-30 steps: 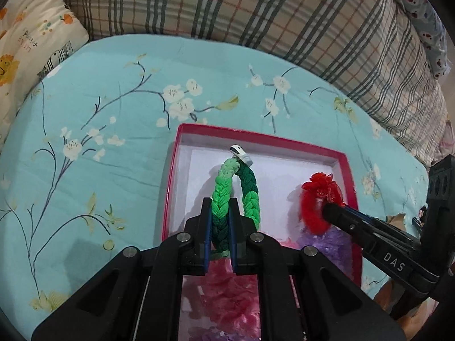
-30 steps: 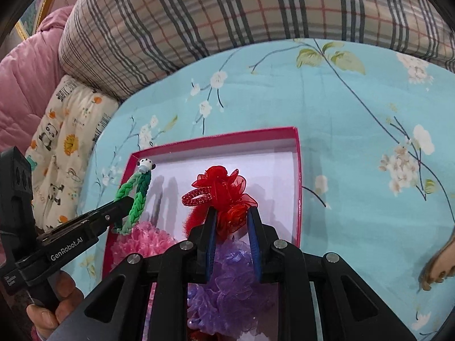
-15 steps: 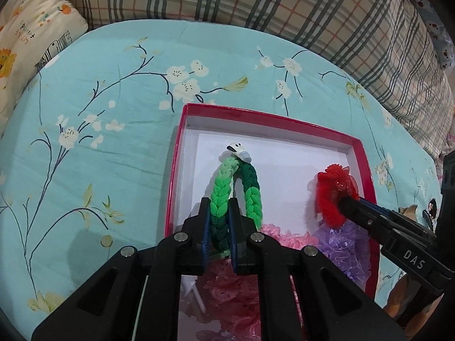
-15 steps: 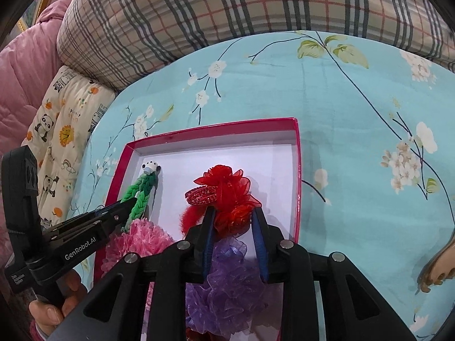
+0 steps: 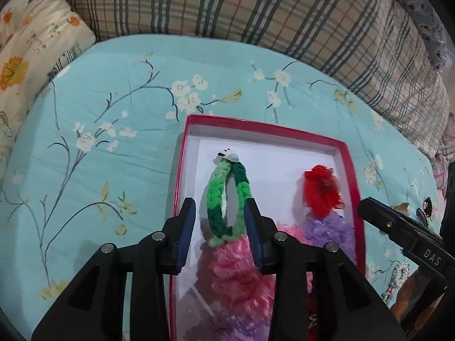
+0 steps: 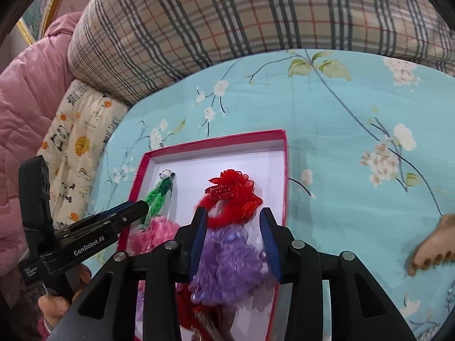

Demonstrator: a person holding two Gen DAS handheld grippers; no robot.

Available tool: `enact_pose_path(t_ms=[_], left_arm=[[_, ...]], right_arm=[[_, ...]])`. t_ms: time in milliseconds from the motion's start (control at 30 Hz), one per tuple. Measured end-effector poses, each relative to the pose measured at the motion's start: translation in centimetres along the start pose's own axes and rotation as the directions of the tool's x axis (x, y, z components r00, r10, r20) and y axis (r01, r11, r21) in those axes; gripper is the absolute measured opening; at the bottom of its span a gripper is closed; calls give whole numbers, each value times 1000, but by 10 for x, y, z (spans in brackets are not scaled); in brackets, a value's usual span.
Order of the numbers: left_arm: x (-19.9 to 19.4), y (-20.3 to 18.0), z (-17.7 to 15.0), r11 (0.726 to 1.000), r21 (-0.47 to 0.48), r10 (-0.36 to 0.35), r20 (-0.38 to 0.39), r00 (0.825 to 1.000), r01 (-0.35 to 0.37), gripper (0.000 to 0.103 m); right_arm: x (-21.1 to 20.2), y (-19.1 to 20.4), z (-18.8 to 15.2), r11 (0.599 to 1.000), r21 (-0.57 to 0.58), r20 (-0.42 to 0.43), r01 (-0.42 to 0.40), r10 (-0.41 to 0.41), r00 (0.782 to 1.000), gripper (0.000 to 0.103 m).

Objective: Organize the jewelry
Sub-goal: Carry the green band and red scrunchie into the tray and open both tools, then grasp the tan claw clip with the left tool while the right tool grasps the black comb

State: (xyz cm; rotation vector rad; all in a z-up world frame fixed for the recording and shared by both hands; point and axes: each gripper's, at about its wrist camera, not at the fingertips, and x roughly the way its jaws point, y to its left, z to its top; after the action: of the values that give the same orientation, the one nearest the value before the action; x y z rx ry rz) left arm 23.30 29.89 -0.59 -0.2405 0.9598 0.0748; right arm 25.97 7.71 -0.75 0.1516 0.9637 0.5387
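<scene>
Your left gripper (image 5: 219, 221) is wide open, its fingers on each side of the green braided band (image 5: 227, 199) and not squeezing it. The band lies in the red box (image 5: 182, 170), on its left side, leaning on the pink fluffy tie (image 5: 236, 267). Your right gripper (image 6: 233, 237) is wide open too, around the red flower tie (image 6: 231, 199) and the purple tie (image 6: 227, 261), on the box's right side. Beyond the box is the blue flowered sheet (image 5: 113, 130), then the plaid pillow (image 5: 256, 14).
</scene>
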Motion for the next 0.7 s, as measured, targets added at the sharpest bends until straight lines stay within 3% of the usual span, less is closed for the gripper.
enact_pose_path(t_ms=[233,533,600,700], left_arm=[[-26,-12,-15,999,11,-45,22,999,45,36],[-41,-62,-44,986,90,-142,-6,990,142,36],[-43,-73,-50,982,105,-156,-14,988,156,43],[-46,-90,-59,976,132,-171,-22,985,173,44]], right_arm=[[-39,-18,-23,1000,27,26,-1,0,1000,43],[-83,-60,-51,995,93,42,31,-35,999,43],[-96,-72,-57,993,113,48,42,-48,998,43],[-114,-87,-66,989,135,59,61,-70,996,43]])
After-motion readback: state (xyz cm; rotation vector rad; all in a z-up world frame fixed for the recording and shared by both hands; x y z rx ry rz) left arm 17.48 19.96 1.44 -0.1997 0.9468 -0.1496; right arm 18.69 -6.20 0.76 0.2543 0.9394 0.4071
